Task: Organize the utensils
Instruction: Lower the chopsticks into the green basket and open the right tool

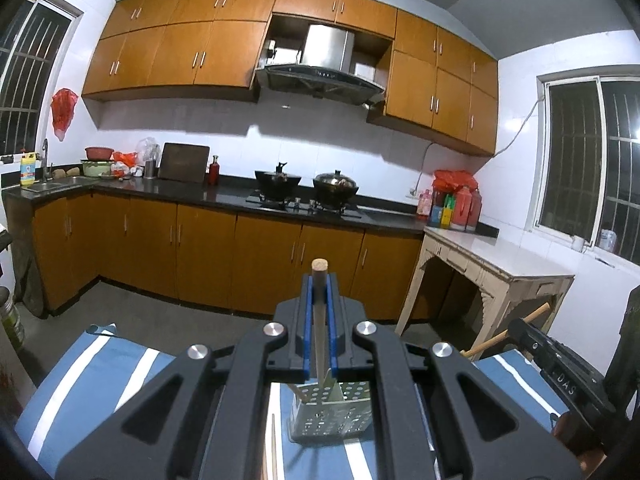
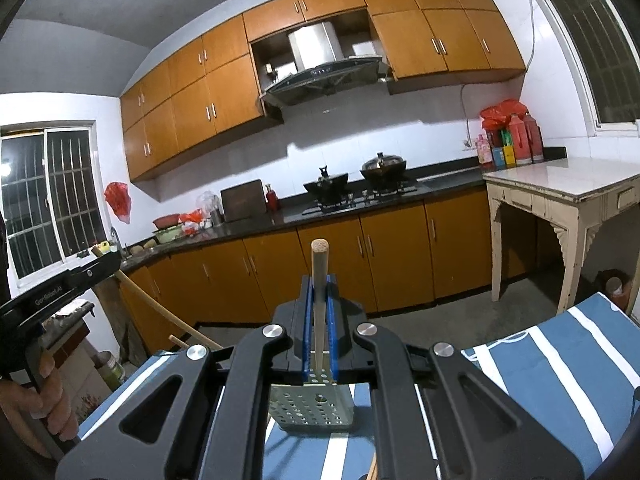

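Observation:
My left gripper [image 1: 319, 282] is shut on a wooden stick [image 1: 319, 320] held upright, its lower end reaching into a perforated metal utensil holder [image 1: 330, 414] on the blue-and-white striped cloth [image 1: 100, 364]. My right gripper [image 2: 319, 284] is shut on another wooden stick [image 2: 319, 304], also upright over the same holder [image 2: 312, 406]. The right gripper shows at the right edge of the left wrist view [image 1: 560, 368], with its stick [image 1: 504, 334]. The left gripper body [image 2: 60, 292] and its stick [image 2: 160, 308] show at the left of the right wrist view.
A loose stick [image 1: 273, 446] lies on the cloth near the holder. Behind are orange cabinets [image 1: 260, 256], a dark counter with two woks [image 1: 308, 186], a sink [image 1: 48, 186] and a white side table [image 1: 500, 256]. The table edge drops to a grey floor [image 2: 460, 320].

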Demonstrator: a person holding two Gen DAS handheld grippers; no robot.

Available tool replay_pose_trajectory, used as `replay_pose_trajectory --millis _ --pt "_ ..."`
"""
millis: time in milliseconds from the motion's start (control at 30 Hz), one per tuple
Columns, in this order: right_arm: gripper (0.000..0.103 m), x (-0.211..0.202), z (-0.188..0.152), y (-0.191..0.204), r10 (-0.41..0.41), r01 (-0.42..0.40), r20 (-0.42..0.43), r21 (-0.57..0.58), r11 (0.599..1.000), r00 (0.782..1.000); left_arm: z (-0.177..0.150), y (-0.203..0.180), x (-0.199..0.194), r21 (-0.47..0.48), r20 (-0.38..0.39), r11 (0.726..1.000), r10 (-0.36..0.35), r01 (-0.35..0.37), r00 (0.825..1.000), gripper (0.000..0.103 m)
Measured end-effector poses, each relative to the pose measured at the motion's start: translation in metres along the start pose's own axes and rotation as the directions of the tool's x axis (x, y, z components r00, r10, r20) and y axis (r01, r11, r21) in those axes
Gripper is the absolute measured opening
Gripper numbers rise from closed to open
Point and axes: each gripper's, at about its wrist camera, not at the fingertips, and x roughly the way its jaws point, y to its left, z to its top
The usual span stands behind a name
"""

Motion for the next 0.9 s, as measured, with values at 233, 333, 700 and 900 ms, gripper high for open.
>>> replay_pose_trajectory --millis 233,333,700,900 --pt "0.008 0.018 -0.003 0.005 -0.005 0.004 -0.039 -0.020 1.000 0.999 -0.008 0.003 0.019 0.017 -0.049 1.000 0.001 0.000 0.999 0.007" --pt "0.008 0.026 -0.006 0.004 -0.004 0.003 -0.056 -0.017 1.000 0.998 -0.014 0.004 0.027 0.029 -0.071 1.000 0.005 -0.003 0.997 0.007" --pt "0.008 0.046 -0.014 0.005 -0.012 0.011 -0.112 -0.016 1.000 0.994 -0.033 0.006 0.049 0.050 -0.130 0.999 0.015 -0.009 0.991 0.008" --pt "0.011 0.050 -0.019 0.008 -0.006 0.003 -0.150 -0.017 1.000 0.989 -0.038 0.009 0.053 0.064 -0.147 0.998 0.027 -0.017 0.989 0.008"
